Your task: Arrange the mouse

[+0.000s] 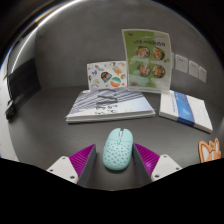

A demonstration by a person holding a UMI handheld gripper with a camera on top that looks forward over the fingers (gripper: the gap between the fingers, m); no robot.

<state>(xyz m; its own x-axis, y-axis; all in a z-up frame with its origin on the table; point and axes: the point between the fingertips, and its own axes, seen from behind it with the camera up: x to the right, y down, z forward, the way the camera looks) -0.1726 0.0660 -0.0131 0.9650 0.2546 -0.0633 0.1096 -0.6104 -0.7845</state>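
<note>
Lying between the fingers of the open tool (117,163) (gaps on both sides), the mouse (117,149) has bare table (45,125) around; a book (112,104) lies beyond.

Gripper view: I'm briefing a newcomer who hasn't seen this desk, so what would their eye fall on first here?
First, the mint-green speckled mouse lying on the grey table between the open tool's purple-padded fingers, with a gap on each side. Beyond it lies a striped book, with a white book beside it. Behind them, two colourful leaflets stand propped against the wall.
</note>
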